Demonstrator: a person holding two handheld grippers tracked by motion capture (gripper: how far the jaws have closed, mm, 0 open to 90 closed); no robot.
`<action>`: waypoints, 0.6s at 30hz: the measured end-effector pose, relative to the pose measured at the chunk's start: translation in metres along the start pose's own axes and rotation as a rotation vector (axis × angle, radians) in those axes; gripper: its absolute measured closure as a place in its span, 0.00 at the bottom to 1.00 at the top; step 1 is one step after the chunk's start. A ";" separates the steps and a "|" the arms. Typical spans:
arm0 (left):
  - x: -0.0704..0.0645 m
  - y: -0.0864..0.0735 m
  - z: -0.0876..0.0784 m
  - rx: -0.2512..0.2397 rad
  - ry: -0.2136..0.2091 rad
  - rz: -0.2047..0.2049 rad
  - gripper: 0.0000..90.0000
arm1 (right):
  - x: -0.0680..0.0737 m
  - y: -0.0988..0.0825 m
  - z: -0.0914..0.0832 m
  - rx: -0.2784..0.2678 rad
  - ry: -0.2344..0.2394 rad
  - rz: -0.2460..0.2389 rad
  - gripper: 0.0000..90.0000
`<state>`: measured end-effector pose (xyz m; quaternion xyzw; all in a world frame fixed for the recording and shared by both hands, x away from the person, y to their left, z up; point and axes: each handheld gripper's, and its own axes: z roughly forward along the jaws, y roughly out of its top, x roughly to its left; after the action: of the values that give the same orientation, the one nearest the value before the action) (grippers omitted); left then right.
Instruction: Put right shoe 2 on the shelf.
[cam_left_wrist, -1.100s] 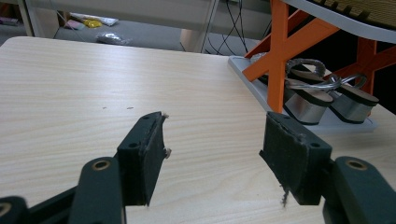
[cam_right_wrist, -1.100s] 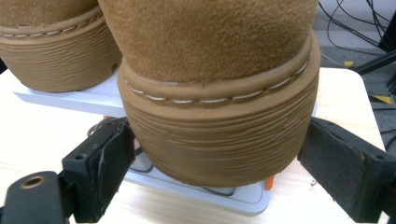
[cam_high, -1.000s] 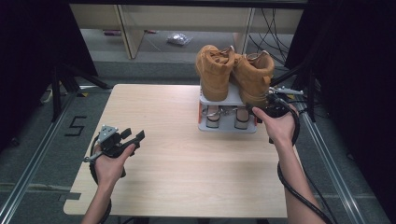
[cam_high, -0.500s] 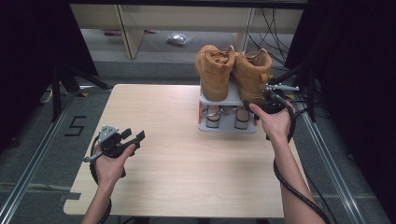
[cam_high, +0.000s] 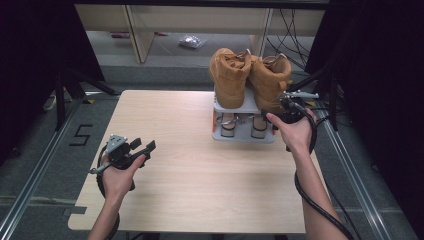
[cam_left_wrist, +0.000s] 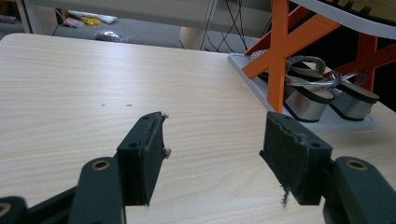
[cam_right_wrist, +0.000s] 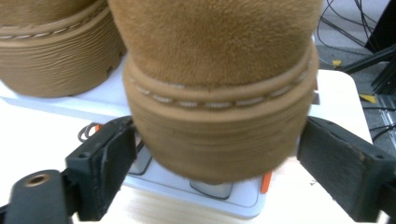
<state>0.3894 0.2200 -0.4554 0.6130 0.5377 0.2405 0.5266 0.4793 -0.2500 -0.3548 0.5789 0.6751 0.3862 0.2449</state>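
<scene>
Two tan suede boots stand side by side on the top shelf of a small white rack (cam_high: 243, 136) at the table's far right. My right gripper (cam_high: 283, 104) is at the right boot (cam_high: 270, 80). In the right gripper view its jaws stand open on either side of that boot's (cam_right_wrist: 215, 70) ribbed sole, with the right gripper (cam_right_wrist: 219, 175) not closed on it. The other boot (cam_right_wrist: 51, 56) sits to the left. My left gripper (cam_high: 144, 145) is held low over the table's front left, open and empty (cam_left_wrist: 215, 158).
A pair of silver-heeled sandals (cam_left_wrist: 303, 95) lies on the rack's lower shelf between orange legs (cam_left_wrist: 279, 60). The light wooden table (cam_high: 190, 165) spreads out in front of the rack. Cables and black stands crowd the floor beyond the right edge.
My right gripper has moved forward and a little up to the right boot's end. The left gripper has stayed in place.
</scene>
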 end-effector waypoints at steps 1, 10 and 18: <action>0.000 0.000 0.000 -0.001 0.004 -0.001 0.42 | -0.005 0.000 -0.004 -0.016 0.012 -0.040 0.18; -0.003 0.001 -0.001 -0.003 0.000 0.009 0.42 | -0.017 -0.015 -0.030 0.012 0.105 0.012 0.93; -0.003 -0.002 0.002 0.010 0.001 0.007 0.42 | -0.017 -0.016 -0.025 0.031 0.116 0.053 1.00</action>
<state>0.3900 0.2163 -0.4570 0.6173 0.5370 0.2398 0.5225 0.4540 -0.2728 -0.3548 0.5767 0.6785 0.4152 0.1861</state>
